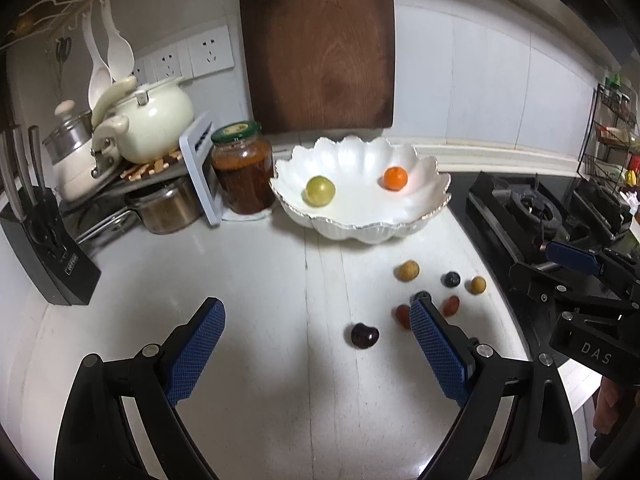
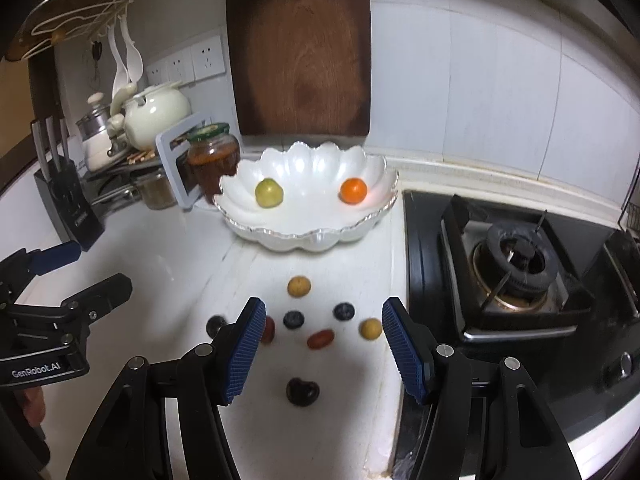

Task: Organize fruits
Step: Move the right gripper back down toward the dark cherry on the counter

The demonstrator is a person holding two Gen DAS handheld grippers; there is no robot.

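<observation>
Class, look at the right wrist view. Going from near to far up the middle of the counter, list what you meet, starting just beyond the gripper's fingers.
Dark cherry → red oblong fruit → blueberry → tan round fruit → white scalloped bowl → wooden cutting board against the wall.

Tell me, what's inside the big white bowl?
Inside the white bowl lie two fruits: a yellow-green one on the left and an orange one on the right. They sit apart. Nothing else shows; the near rim hides a little.

Green fruit (image 2: 269,193), orange fruit (image 2: 353,190) in scalloped white bowl (image 2: 304,236), small fruits (image 2: 320,339) loose on counter
</observation>
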